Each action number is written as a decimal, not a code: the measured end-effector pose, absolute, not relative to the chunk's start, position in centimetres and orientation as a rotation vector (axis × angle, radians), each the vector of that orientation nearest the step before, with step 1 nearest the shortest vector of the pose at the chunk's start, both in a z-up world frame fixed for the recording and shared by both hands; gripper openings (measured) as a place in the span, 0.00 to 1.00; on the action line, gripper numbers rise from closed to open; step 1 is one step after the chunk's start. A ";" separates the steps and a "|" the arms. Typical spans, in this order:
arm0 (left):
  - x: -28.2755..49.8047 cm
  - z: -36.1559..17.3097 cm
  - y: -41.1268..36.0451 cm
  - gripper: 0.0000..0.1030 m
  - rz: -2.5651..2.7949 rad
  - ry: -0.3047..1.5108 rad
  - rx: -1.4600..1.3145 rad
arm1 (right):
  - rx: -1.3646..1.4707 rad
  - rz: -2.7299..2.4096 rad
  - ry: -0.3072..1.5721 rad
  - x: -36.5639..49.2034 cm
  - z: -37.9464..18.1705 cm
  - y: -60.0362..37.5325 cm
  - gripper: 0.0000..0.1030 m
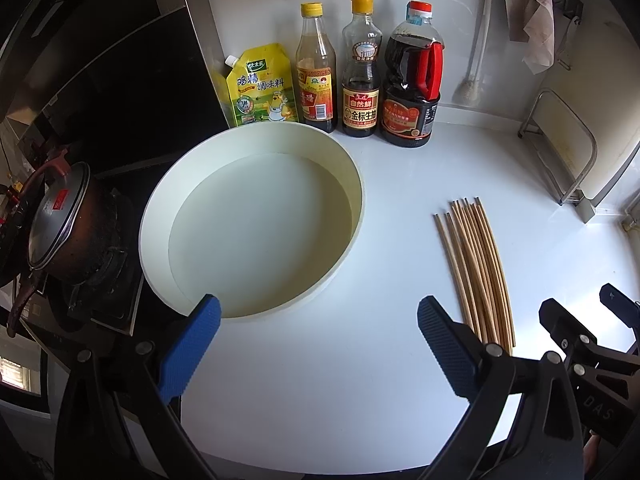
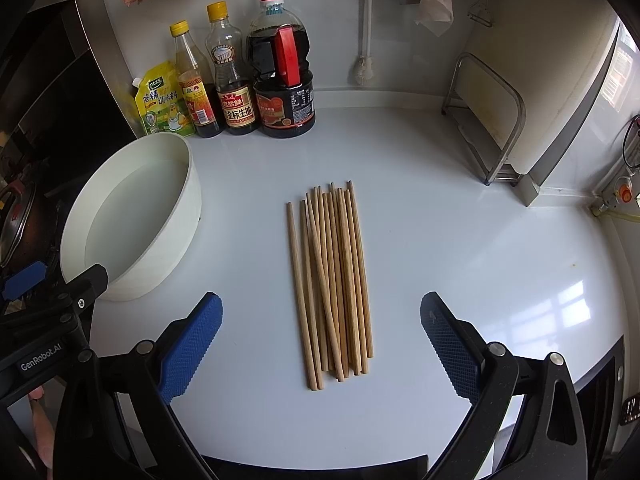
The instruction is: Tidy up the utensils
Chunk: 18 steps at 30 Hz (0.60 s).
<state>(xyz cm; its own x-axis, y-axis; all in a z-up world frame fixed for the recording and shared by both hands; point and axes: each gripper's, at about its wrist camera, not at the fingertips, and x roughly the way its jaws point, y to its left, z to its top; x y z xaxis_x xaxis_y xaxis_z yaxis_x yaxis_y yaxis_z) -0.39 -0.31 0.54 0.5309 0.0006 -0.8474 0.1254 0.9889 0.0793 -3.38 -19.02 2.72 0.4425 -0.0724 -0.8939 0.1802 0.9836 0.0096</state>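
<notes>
A bundle of several wooden chopsticks [image 2: 334, 280] lies side by side on the white counter, pointing away from me; it also shows in the left wrist view [image 1: 478, 268]. A round white basin [image 1: 256, 220] with nothing in it sits to their left, also in the right wrist view [image 2: 132, 220]. My left gripper [image 1: 320, 328] is open and empty, just in front of the basin's near rim. My right gripper [image 2: 320, 328] is open and empty, with the near ends of the chopsticks between its blue pads. The right gripper's body shows at the right edge of the left wrist view.
A yellow seasoning pouch [image 2: 160, 104], two bottles and a large soy sauce jug [image 2: 284, 76] stand along the back wall. A metal rack with a cutting board [image 2: 492, 120] stands at the back right. A pot on a stove [image 1: 68, 224] is at the left.
</notes>
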 end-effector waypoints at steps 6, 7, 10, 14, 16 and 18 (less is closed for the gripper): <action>-0.4 0.6 -0.3 0.94 -0.075 1.008 0.137 | 0.108 -0.158 1.101 -3.4 2.7 -19.0 0.92; -0.4 0.6 -0.3 0.94 -0.075 1.008 0.137 | 0.109 -0.158 1.101 -3.4 2.8 -19.0 0.92; -0.4 0.6 -0.3 0.94 -0.075 1.008 0.136 | 0.109 -0.157 1.102 -3.4 2.8 -18.9 0.92; -0.5 0.6 -0.4 0.94 -0.074 1.007 0.135 | 0.109 -0.157 1.100 -3.4 2.7 -18.9 0.92; -0.4 0.6 -0.3 0.94 -0.075 1.008 0.136 | 0.109 -0.157 1.101 -3.4 2.8 -18.9 0.92; -0.4 0.6 -0.3 0.94 -0.074 1.008 0.136 | 0.108 -0.158 1.101 -3.4 2.8 -18.9 0.92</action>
<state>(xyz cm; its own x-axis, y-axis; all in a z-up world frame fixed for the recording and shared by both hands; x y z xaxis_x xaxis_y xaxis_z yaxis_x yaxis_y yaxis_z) -0.45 -0.32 0.57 0.5319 0.0006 -0.8468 0.1247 0.9890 0.0790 -3.36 -18.91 2.79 0.4433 -0.0733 -0.8934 0.1803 0.9836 0.0088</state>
